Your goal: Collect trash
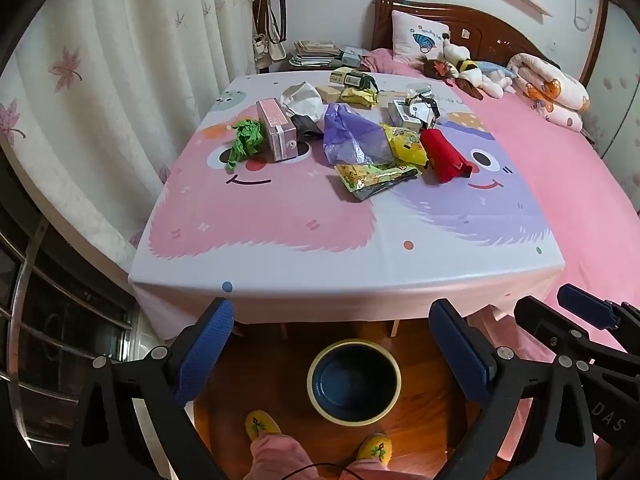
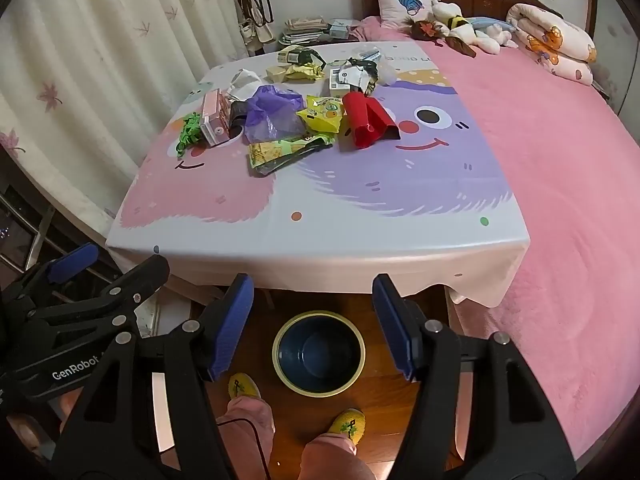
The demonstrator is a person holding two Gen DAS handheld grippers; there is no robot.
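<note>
Blue-padded fingers of our left gripper [image 1: 332,344] and right gripper [image 2: 312,324] gape wide, holding nothing. Trash sits mid-surface [image 1: 280,248]; the bin [image 1: 354,382] waits empty below. Collecting hasn't begun, we judge: next reach forward for the nearest snack wrapper [image 1: 376,178].

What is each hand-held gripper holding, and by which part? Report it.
Nothing. The left hand-held gripper and right hand-held gripper are both open and empty above the bin.

The right hand-held gripper [image 2: 312,328] hangs with its blue pads spread wide, nothing between them. Directly below sits a dark bin [image 2: 319,353] on the wooden floor. Ahead, beyond the worktop [image 2: 360,220] edge, lies scattered trash: a red wrapper [image 2: 366,124], purple bag [image 2: 272,114]
</note>
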